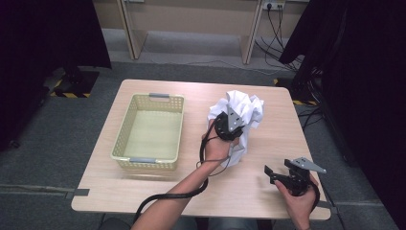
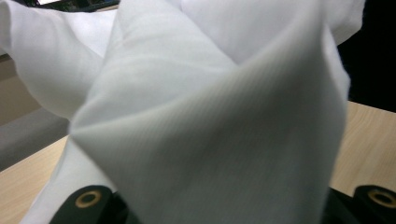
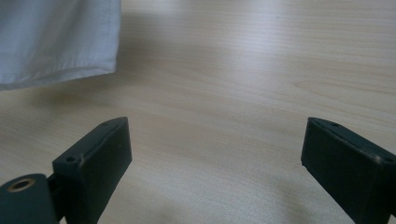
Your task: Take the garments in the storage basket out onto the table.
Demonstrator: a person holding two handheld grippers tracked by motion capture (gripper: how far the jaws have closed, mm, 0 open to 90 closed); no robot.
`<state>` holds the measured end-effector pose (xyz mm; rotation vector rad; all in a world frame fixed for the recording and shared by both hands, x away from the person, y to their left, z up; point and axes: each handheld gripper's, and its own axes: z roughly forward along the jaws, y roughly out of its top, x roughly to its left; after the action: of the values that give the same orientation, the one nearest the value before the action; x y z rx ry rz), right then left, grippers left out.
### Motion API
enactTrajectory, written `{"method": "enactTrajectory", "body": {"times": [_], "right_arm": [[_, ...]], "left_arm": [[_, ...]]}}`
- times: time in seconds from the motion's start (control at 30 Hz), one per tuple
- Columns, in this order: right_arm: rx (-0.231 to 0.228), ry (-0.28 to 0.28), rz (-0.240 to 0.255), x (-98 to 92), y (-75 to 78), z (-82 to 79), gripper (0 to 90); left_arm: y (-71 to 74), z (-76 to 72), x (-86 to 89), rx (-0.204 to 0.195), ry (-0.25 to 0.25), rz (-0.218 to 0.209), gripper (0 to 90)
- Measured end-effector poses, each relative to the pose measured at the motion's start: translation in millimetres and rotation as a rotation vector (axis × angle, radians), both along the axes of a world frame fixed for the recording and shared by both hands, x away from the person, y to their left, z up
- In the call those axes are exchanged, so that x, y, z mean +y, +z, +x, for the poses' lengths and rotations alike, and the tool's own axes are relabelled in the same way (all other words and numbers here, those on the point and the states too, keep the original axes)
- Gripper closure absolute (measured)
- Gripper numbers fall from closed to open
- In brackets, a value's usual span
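Note:
A white cloth is bunched up at the middle right of the wooden table. My left gripper is pushed into it from the near side, held in a hand. In the left gripper view the cloth rises from between the jaw bases and hides the jaws; it hangs off the table, so the gripper is shut on it. My right gripper rests low near the table's front right corner. Its jaws stand wide open over bare wood with nothing between them. A hem of the cloth hangs ahead of it to the left.
A pale yellow plastic basket with grey handles stands empty on the left half of the table. Dark curtains hang on both sides, and cables lie on the floor at the back right. Black cables trail from both grippers.

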<state>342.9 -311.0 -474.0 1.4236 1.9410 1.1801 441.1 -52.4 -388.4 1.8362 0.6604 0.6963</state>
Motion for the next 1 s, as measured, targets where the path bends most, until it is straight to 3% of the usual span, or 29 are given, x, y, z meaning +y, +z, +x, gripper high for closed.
{"method": "enactTrajectory", "body": {"times": [1.0], "right_arm": [[0.000, 0.002, 0.002, -0.1, 0.0, -0.2, 9.1]], "left_arm": [[-27.1, 11.5, -7.5, 0.067, 0.032, 0.008, 72.2]]}}
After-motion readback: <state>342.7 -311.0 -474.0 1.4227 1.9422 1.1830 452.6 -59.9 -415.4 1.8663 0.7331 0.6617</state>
